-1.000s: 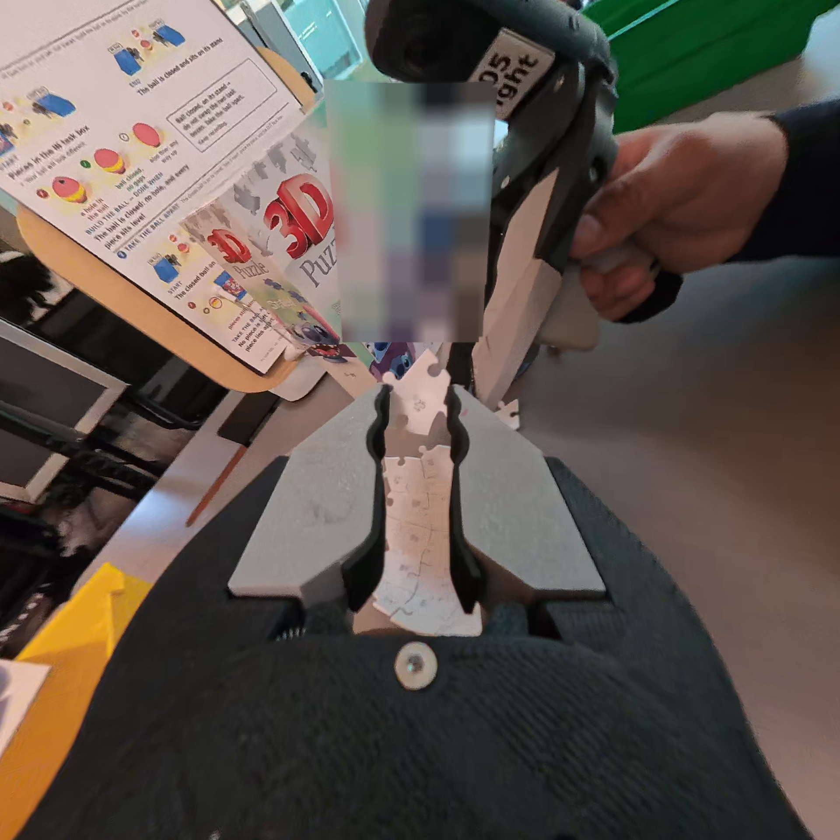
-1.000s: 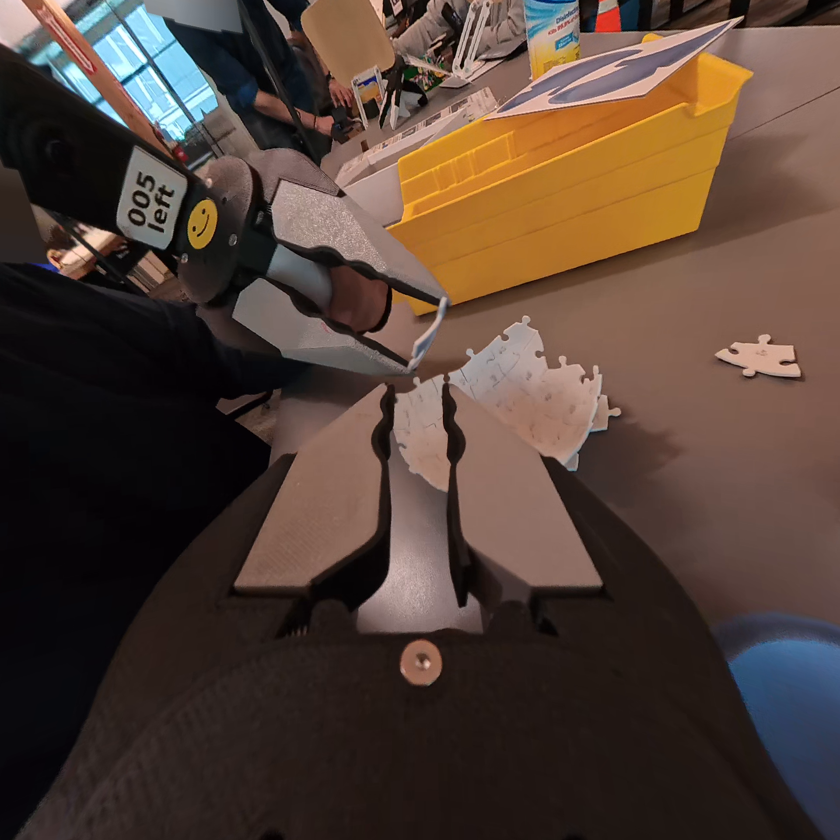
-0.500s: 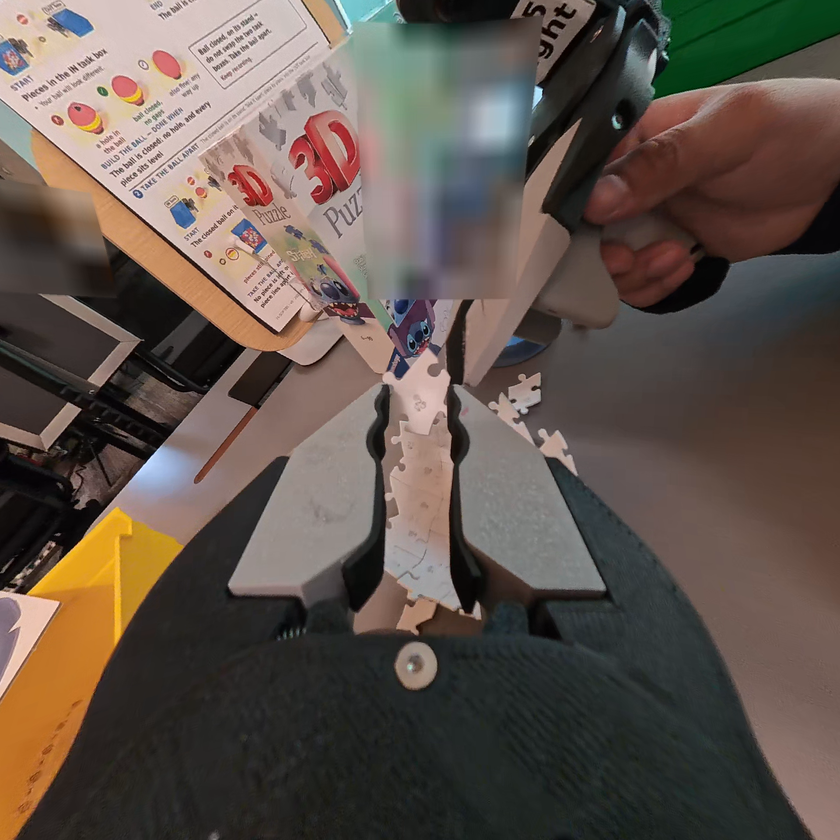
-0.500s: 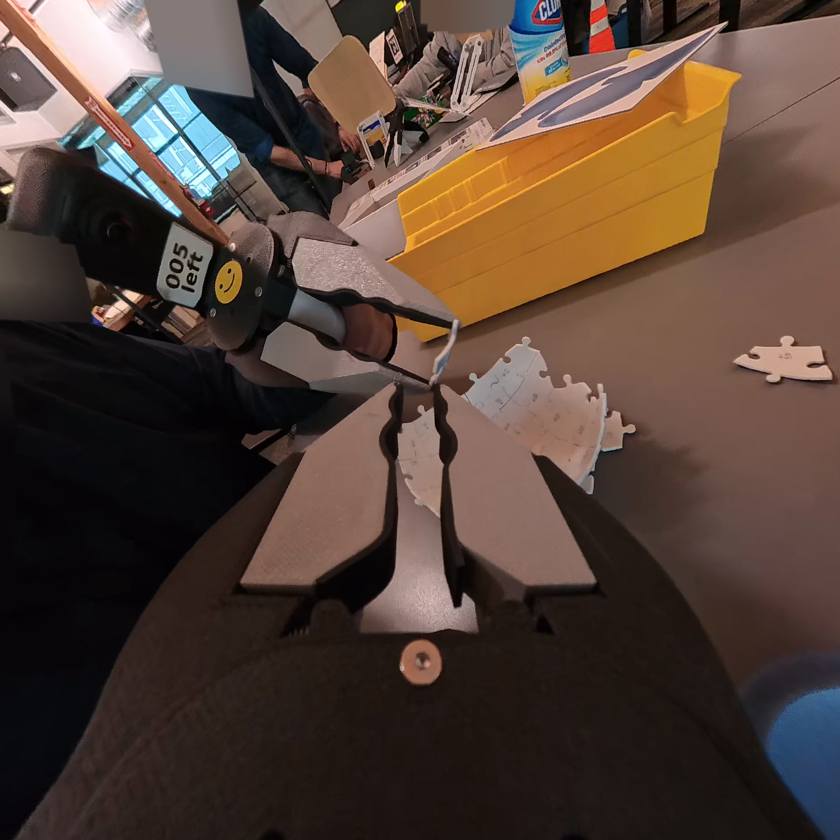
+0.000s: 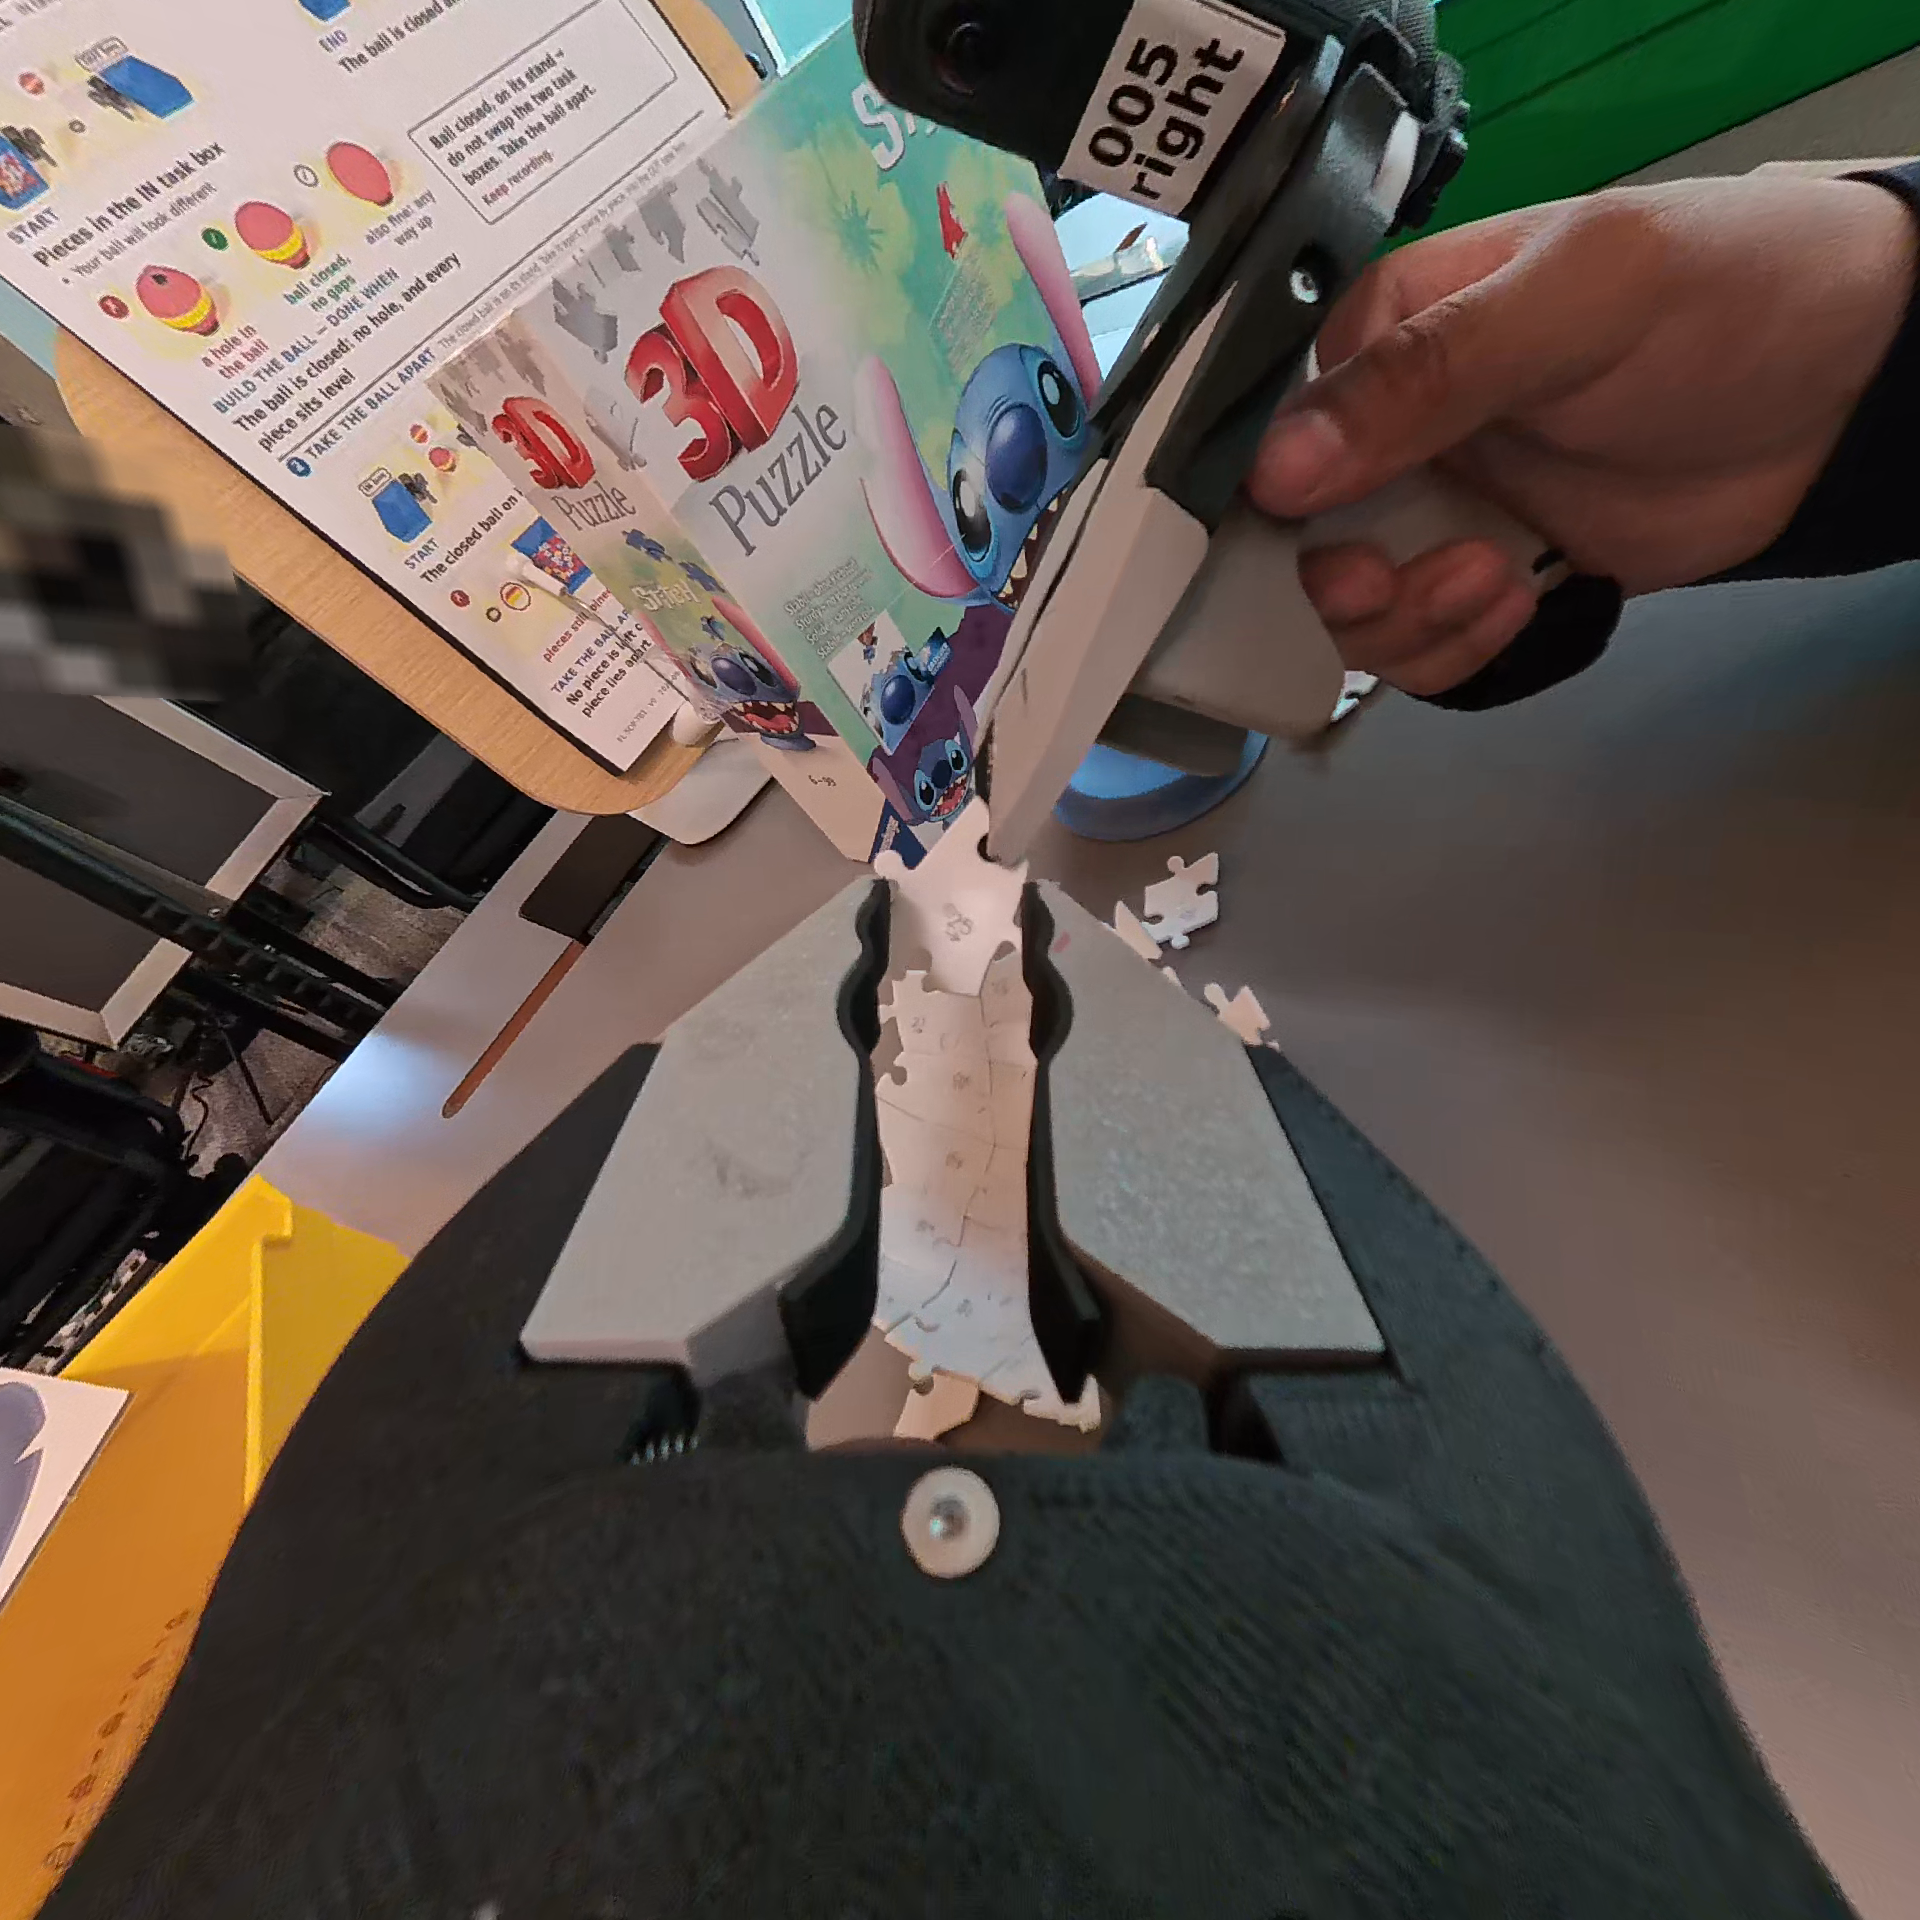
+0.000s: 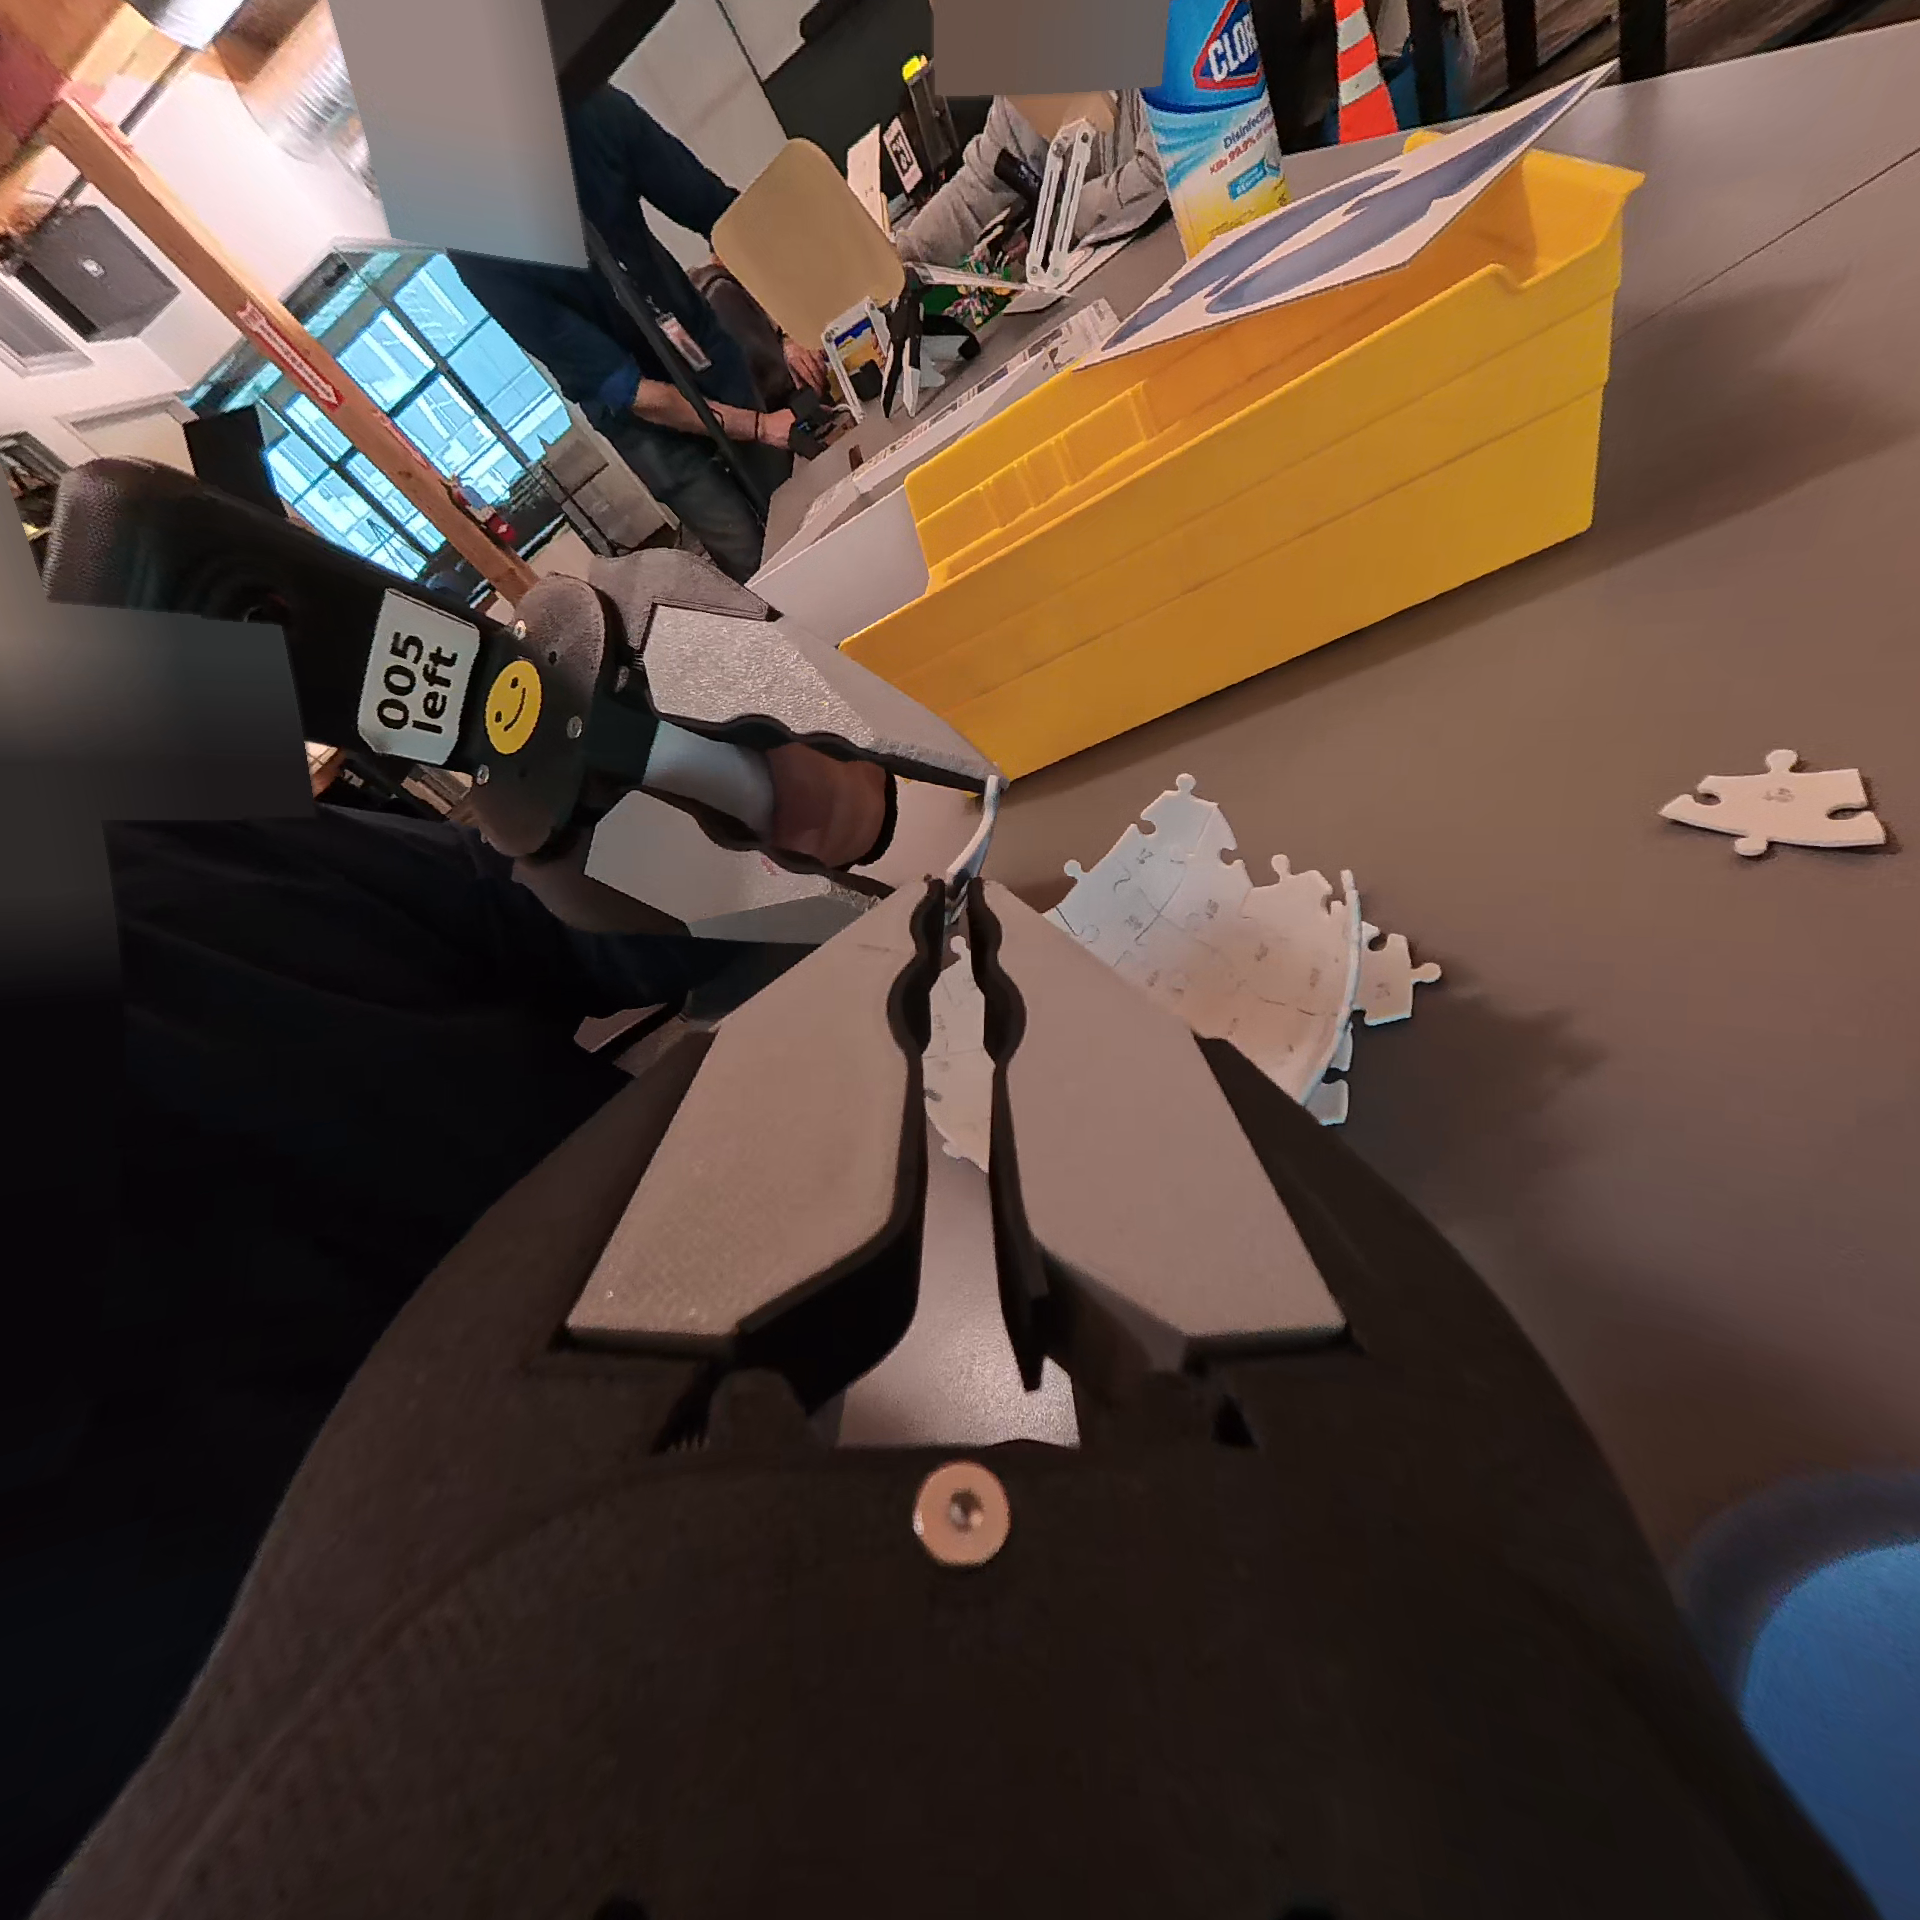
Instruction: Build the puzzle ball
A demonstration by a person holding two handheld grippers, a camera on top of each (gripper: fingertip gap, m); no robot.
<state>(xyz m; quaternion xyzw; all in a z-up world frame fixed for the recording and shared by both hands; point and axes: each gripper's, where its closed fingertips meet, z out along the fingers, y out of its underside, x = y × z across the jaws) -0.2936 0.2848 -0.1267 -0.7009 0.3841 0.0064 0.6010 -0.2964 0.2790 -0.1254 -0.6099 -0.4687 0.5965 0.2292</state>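
The left tongs (image 5: 954, 894) are closed on a white piece (image 5: 961, 920), which stands on edge between their tips. In the right wrist view the same piece (image 6: 985, 831) shows as a thin curved strip spanning the two left fingers. The right tongs (image 6: 956, 888) are nearly closed, and their tips pinch the lower end of that strip. In the left wrist view the right tongs (image 5: 1003, 847) come down from above and meet the piece's upper corner; a hand (image 5: 1590, 416) squeezes their handle.

Below both tongs a curved shell (image 6: 1226, 956) of joined white pieces lies on the grey bench (image 6: 1558, 1247), inner side up, with knobs along its rim. Seen from the left wrist, the shell (image 5: 956, 1195) fills the gap between the fingers. A loose piece (image 6: 1771, 805) lies on the bench well apart to the right of the shell. Another loose piece (image 5: 1179, 899) lies just past the right finger in the left wrist view.

A yellow bin (image 6: 1299, 520) sits beyond the shell, with a blue-and-white card (image 6: 1351, 239) across its top. The puzzle box (image 5: 831, 468) stands behind the tongs, beside an instruction sheet (image 5: 260, 208) on a wooden board. A blue round thing (image 5: 1164, 790) sits on the bench behind the right tongs, too hidden to identify.
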